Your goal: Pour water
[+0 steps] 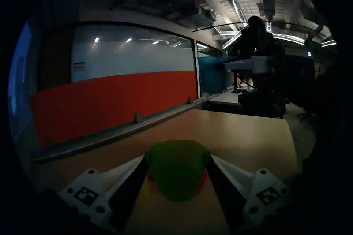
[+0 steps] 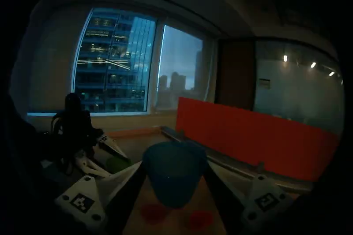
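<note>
As blue cup [image 2: 174, 184] was clamped by right gripper [image 2: 174, 164], green cup [image 1: 177, 184] was grasped left of it by left gripper [image 1: 177, 159].

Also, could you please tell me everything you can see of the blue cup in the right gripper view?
The blue cup looks like smooth, slightly translucent plastic, tapering from a wide open rim to a narrower base. It is upright, clamped between the two fingers of the right hand-held gripper, one pressing each side, above the table. In the dim light I cannot tell whether it holds water.
</note>
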Tool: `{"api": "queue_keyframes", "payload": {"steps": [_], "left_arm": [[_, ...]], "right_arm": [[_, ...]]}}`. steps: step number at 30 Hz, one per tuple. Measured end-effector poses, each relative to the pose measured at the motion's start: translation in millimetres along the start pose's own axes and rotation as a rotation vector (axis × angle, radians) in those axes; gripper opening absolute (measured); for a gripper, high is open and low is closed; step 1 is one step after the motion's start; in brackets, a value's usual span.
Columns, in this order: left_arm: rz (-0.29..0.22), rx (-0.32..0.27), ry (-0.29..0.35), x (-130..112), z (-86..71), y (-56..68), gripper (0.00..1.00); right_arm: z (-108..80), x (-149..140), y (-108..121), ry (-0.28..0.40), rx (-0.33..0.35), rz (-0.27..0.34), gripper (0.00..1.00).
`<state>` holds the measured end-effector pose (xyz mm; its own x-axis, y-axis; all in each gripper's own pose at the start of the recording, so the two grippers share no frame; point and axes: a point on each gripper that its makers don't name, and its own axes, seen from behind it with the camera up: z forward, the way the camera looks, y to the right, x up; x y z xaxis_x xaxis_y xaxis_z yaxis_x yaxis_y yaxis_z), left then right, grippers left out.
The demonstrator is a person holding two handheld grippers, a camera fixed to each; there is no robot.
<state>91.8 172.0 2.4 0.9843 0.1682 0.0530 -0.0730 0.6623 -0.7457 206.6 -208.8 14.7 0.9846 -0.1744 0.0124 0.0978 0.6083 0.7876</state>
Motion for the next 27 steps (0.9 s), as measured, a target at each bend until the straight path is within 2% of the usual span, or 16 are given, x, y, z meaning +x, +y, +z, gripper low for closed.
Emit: {"api": "queue_keyframes", "payload": {"steps": [9,27], "left_arm": [[0.009,-0.008,-0.022,-5.7,2.3,1.1,0.88],[0.012,-0.013,-0.057,-16.9,2.8,-0.7,0.88]], "right_arm": [[-3.2,-21.6,-1.6,-0.038,0.006,0.007,0.90],[-2.6,-67.3,-4.5,-0.166,0.044,0.038,0.91]]}}
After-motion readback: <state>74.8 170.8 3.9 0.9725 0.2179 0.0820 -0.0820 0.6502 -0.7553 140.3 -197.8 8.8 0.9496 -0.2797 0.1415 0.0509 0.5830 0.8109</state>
